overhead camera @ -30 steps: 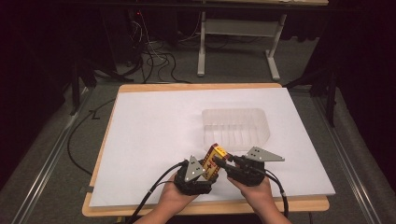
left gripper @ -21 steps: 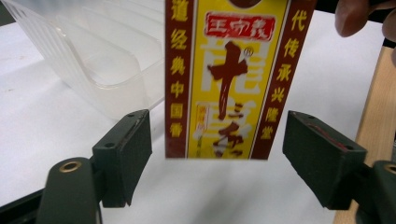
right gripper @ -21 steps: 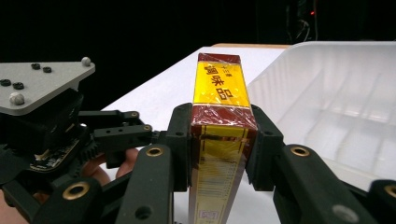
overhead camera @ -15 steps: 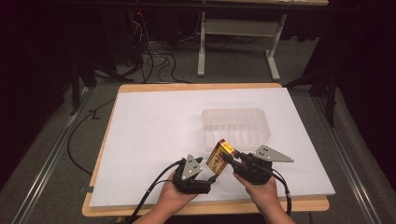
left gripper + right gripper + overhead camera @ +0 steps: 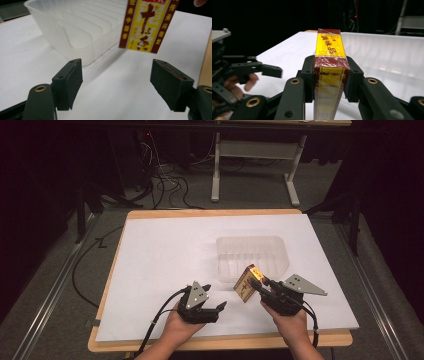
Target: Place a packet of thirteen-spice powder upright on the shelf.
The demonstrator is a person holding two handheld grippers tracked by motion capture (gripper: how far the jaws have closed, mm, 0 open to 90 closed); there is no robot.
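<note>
In the high view, a white sheet-covered table with a wooden edge [image 5: 165,245] carries a clear, ribbed plastic tray [image 5: 252,257] right of centre. The right gripper [image 5: 256,284], held in the person's right hand [image 5: 291,325] near the front edge, is clamped on a small yellow and dark-red cardboard box with printed characters [image 5: 247,284]. The box is held off the sheet, tilted, just in front of the tray's near wall. The left gripper [image 5: 220,307], in the left hand [image 5: 181,329], sits low over the sheet to the left of the box, apart from it, with its 2 jaws spread and nothing between them; they have just been opening.

In the left gripper view, the 2 black jaws stand wide apart over bare white sheet. The yellow and dark-red box [image 5: 147,25] hangs beyond them at upper right, clear of both pads, and the clear tray [image 5: 75,27] stands behind it at upper left.

In the right gripper view, the 2 jaws press on the box's 2 broad sides, with the box [image 5: 329,55] standing on edge between them and its narrow yellow face turned up. The left gripper [image 5: 273,71] shows at the left with open jaws, fingers [image 5: 249,83] curled beneath it. The tray's frosted wall [image 5: 382,52] lies behind, to the right.
</note>
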